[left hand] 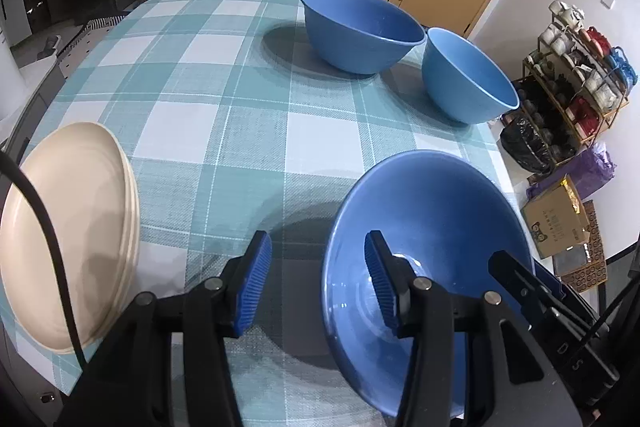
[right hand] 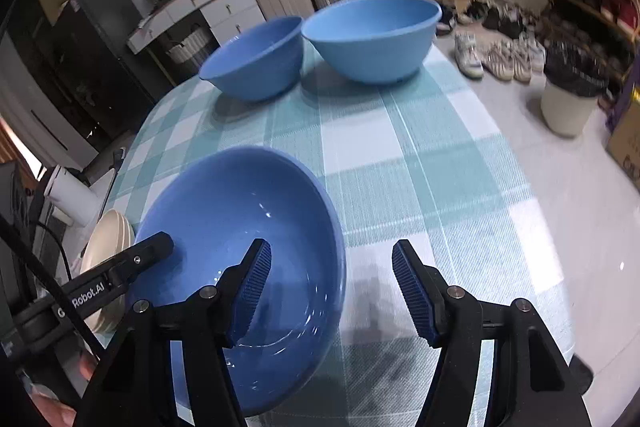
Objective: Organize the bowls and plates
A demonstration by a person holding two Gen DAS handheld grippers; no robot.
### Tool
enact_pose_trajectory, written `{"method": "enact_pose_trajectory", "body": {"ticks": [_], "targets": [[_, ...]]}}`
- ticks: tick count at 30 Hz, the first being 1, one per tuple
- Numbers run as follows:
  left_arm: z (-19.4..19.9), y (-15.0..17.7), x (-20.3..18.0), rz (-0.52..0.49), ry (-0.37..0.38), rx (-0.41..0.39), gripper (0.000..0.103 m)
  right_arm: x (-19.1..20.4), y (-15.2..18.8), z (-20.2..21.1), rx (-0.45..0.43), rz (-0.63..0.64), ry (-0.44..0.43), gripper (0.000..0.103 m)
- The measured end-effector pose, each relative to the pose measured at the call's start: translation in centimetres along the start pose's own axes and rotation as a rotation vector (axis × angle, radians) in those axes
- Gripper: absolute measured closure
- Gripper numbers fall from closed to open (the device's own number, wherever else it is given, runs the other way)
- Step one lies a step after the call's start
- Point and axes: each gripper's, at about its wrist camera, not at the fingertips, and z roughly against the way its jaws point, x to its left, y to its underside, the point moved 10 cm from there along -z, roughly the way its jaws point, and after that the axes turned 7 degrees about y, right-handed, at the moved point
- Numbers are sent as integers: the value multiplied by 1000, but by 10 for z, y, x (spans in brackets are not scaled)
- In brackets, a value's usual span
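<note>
Left tool (left hand: 318, 281) apart, straddling blue bowl (left hand: 440, 203) rim

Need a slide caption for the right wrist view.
Open right claw straddles the near glossy blue bowl's rim; two matte blue bowls behind.

Both wrist views close, angled down over table (left hand: 224, 131); share near blue bowl (right hand: 240, 227).

A glossy, smooth blue bowl (left hand: 440, 211) nearest sits on matt woven teal-checked tablecloth (left hand: 224, 123), two far matt blue plastic-looking bowls (left hand: 360, 27) beyond, smooth cream plates (left hand: 68, 227) left, and ribbed blue gripper pads (right hand: 252, 291).
</note>
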Motion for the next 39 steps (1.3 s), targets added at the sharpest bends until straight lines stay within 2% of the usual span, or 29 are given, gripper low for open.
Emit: {"method": "enact_pose_trajectory", "body": {"ticks": [7,10,13,16,18,20,23,26,28,30,33,35,37,39], "targets": [[21,-10,-14,-87,-36,-90,54,4,-12,31,-151,61,57,37],[32,-17,-17,-108,-44,-144,54,0,-20,47,-239,60,100,18],[43,-24,-17,-112,-51,-188,54,2,-26,63,-331,85,122,15],[52,-32,-16,-131,-86,-227,51,3,-28,77,-384,81,99,2],[56,-36,-17,-146,-106,-248,42,0,-29,82,-385,40,58,2],[66,-39,-21,-154,-86,-289,16,-5,-32,86,-378,-13,-3,2],[90,-43,-29,-166,-53,-411,5,-11,-37,96,-411,-58,-40,2],[115,-48,-34,-199,-80,-530,0,-13,-41,105,-464,-76,-65,2],[118,-50,-32,-180,-82,-538,0,-14,-43,111,-495,-97,-87,2],[116,-52,-28,-140,-51,-515,0,-16,-45,114,-505,-118,-85,2],[116,-56,-19,-109,-81,-525,0,-17,-48,117,-509,-132,-103,2],[114,-57,-18,-113,-64,-518,0,-18,-49,121,-523,-150,-121,2],[113,-58,-18,-110,-41,-505,0,-20,-49,119,-501,-157,-100,2],[108,-57,-15,-96,-58,-476,0,-22,-50,116,-464,-163,-97,2]]}}
